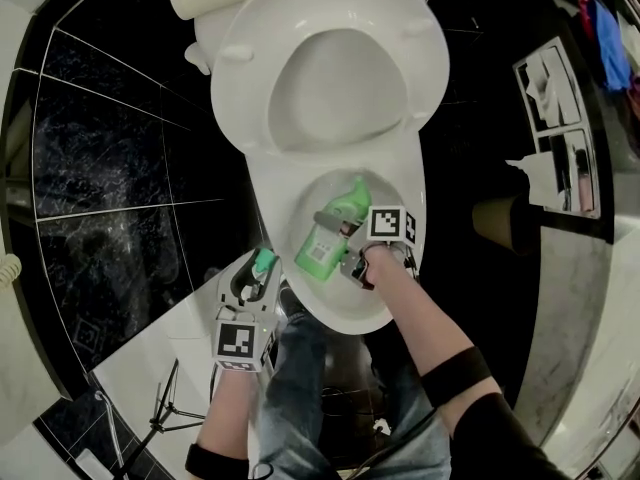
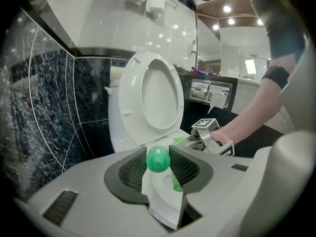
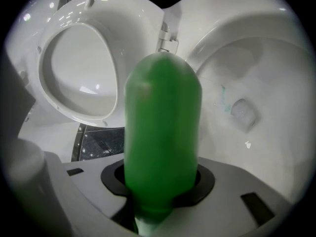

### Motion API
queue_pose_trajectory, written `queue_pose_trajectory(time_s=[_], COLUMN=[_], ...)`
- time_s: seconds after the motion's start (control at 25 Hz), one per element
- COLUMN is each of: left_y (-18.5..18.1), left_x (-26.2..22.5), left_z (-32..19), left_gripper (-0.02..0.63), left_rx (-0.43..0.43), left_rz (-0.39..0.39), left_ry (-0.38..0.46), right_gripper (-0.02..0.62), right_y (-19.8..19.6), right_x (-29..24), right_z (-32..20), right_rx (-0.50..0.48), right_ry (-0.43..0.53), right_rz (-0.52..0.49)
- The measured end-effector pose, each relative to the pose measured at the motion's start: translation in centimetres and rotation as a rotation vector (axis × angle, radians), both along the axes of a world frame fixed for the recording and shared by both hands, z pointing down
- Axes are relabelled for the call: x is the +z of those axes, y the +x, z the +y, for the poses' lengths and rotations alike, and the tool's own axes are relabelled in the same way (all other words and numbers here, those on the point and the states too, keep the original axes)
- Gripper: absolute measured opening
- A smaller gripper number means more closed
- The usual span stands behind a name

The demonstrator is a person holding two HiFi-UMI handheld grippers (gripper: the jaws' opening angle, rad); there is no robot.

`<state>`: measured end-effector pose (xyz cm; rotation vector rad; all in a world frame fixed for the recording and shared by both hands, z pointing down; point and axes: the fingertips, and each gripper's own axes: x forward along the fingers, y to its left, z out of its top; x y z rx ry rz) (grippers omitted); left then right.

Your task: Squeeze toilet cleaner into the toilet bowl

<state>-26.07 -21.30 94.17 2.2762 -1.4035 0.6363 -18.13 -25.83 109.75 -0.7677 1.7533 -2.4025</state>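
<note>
- Your right hand-held gripper (image 1: 338,240) pinches a green bottle (image 1: 322,251) across its middle, with a jaw pressed on either side.
- The bottle hangs tilted over the white toilet bowl (image 1: 385,303). Its narrow end points to the far side and down into the bowl.
- Your left hand-held gripper (image 1: 262,271) is just beside the bowl's near left rim. Its jaws are clamped on a small green cap (image 1: 264,259).
- The two hand-held grippers are near each other but apart.
- The seat (image 1: 425,63) stands raised at the far side of the bowl.
- Dark marbled tiles (image 1: 110,188) lie to the left of the toilet.
</note>
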Motion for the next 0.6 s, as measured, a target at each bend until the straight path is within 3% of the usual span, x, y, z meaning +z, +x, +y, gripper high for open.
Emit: queue_pose_trajectory(time_s=[0.6], left_y=[3.7], left_x=[0.0], left_z=[0.2], left_gripper=[0.152], left_rx=[0.051], left_rz=[0.011], left_ry=[-0.003], right_gripper=[0.181], right_y=[5.9], right_x=[0.2], right_z=[1.4], right_rx=[0.056], right_ry=[-0.008], right_rz=[0.05])
